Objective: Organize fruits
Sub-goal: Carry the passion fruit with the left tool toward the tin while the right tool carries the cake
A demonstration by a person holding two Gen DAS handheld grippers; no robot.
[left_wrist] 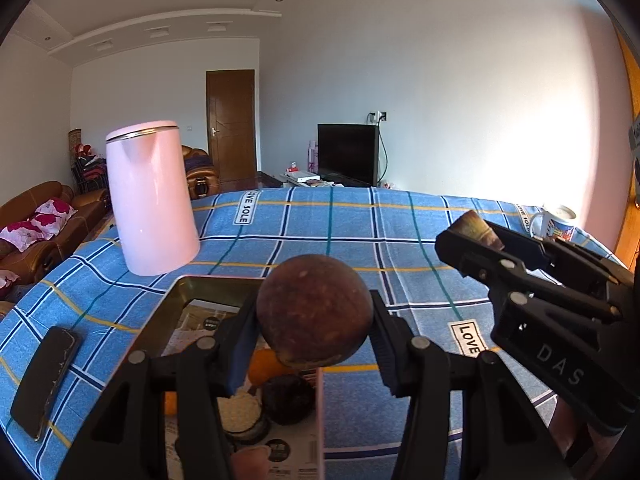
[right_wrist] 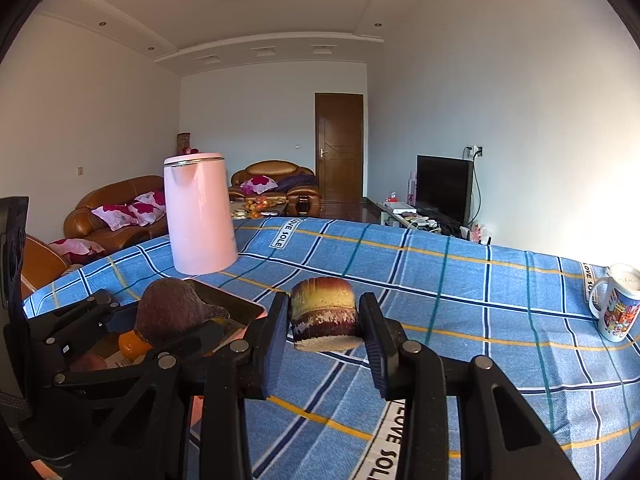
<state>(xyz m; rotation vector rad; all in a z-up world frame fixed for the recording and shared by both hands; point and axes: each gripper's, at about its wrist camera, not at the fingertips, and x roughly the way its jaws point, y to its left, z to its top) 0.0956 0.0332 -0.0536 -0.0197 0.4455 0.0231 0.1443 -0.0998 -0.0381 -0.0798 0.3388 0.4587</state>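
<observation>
One broad table under a blue checked cloth carries everything, and its open middle gives both hands room to work. The pink kettle stands upright at the far left, well clear of the carrying path, and a mug sits near the far right edge. A dark phone lies flat at the near left.

Just in front of the kettle is a shallow tray, apparently the collecting place: an orange, a dark round fruit and a pale disc already lie in it on printed paper.

The left gripper has its jaws part-way closed on a brown round fruit, pads pressing its two sides, and holds it above the tray's near right corner, likely on the way in or out. The right gripper is narrowly closed on a short banded cylinder with a pale cut base, a piece of fruit or stalk I cannot identify, held above bare cloth to the right of the tray. The side grip keeps each piece level.
</observation>
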